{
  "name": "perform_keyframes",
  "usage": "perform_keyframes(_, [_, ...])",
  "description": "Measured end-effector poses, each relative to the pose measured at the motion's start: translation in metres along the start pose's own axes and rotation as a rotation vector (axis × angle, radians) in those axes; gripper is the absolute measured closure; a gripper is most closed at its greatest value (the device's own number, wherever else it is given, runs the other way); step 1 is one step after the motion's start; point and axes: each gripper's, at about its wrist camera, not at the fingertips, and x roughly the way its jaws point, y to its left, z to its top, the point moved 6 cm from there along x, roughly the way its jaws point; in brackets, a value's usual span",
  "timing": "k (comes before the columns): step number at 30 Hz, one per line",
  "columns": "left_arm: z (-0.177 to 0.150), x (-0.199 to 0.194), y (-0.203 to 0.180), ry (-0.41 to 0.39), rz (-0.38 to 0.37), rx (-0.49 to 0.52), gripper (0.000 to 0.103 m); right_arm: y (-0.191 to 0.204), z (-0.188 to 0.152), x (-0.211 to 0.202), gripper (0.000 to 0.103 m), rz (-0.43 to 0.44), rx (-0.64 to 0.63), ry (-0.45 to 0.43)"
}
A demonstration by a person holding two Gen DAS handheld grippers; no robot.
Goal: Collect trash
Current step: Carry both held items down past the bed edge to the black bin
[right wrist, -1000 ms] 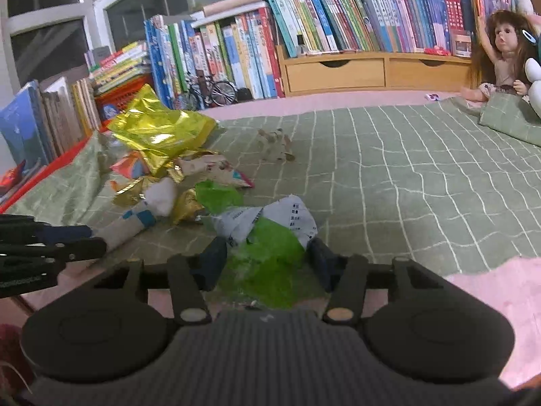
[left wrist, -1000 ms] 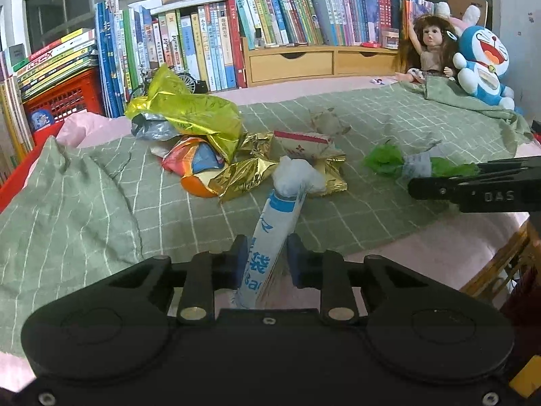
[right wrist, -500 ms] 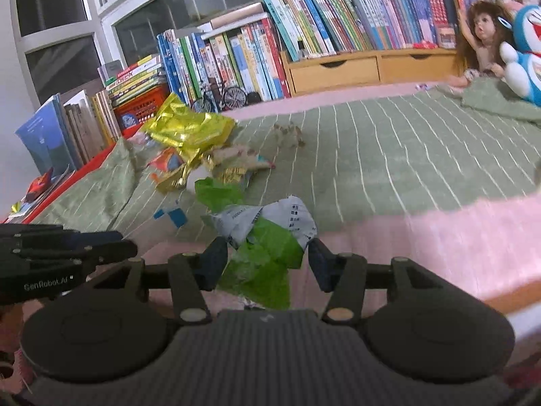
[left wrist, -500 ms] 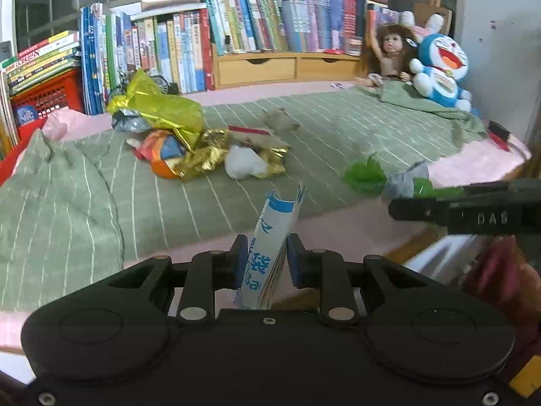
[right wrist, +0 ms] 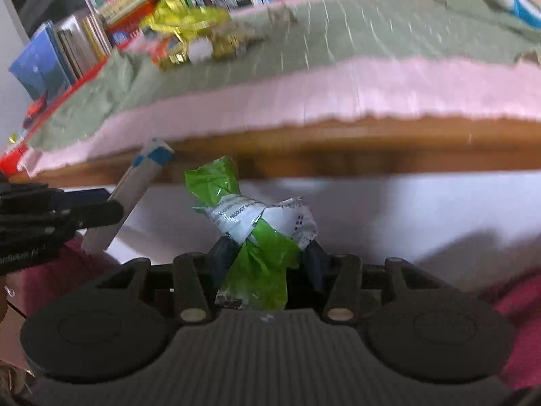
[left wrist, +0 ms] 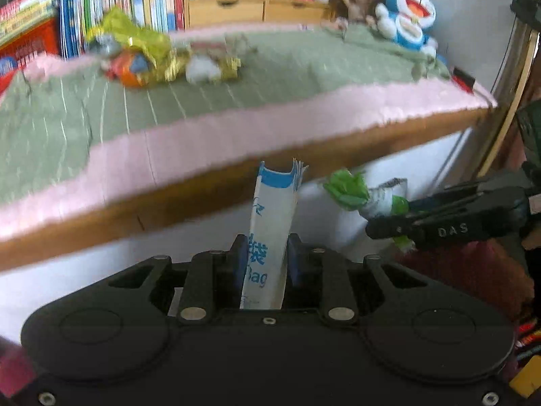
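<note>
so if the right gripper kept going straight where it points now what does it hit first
Probably the white panel below the bed's wooden edge. Nothing else shows ahead of the right gripper, closing on the green wrapper, though depth is unclear.

Both wrist views face bed [left wrist: 236, 135] edge, close.

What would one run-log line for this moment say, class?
left gripper: shut on blue-white packet | right gripper: closing on green-white wrapper | both off bed edge | wrapper pile remains on blanket
</note>
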Motion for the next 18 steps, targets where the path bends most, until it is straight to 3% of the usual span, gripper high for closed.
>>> perform_keyframes(10, [-0.029, 0.031, 0.01, 0.155, -0.026, -0.04, 0.079, 0.009, -0.017, 0.034, 0.052, 0.025, -0.025, 0.119])
perform_keyframes(18, [-0.056, 0.082, 0.023, 0.278, 0.005, -0.103, 0.079, 0.012, -0.027, 0.077, 0.052, 0.017, -0.051, 0.231])
